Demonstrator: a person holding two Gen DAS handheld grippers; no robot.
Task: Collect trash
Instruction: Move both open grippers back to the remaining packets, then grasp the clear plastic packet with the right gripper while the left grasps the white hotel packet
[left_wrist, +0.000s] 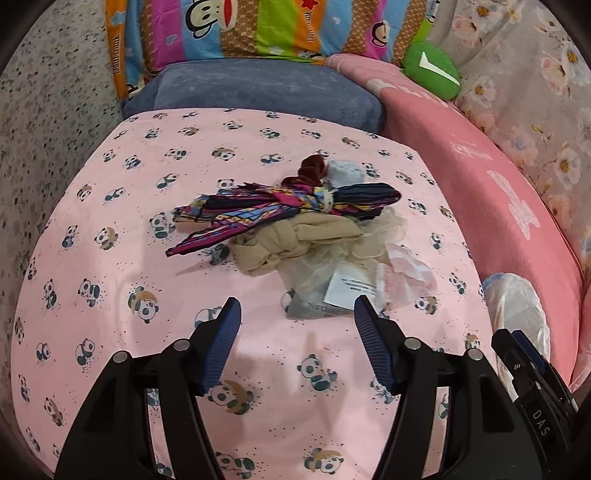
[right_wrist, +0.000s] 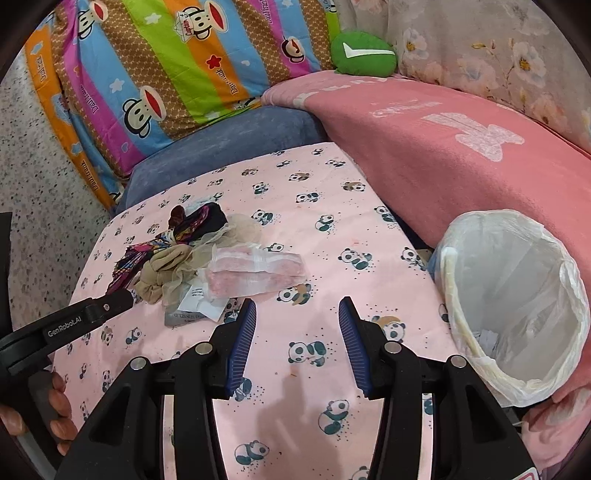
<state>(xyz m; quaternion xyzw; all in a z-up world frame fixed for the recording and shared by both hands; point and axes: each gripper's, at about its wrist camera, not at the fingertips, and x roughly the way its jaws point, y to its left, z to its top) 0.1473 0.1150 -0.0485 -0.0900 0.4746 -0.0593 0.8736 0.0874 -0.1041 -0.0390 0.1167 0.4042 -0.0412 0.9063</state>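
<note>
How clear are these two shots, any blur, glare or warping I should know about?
Left wrist view: sharp and evenly lit, with soft shadows under the left gripper on the panda sheet; strong fisheye bending and dark corners. Right wrist view: equally sharp, no blur; the bin liner looks bright but not blown out, and the sheet's edges curve just as much.

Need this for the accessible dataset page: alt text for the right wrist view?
The right gripper hovers with open, empty jaws over a pink panda-print cloth. A pile of fabric scraps and wrappers lies ahead to the left, a bag-lined trash bin to the right.
</note>
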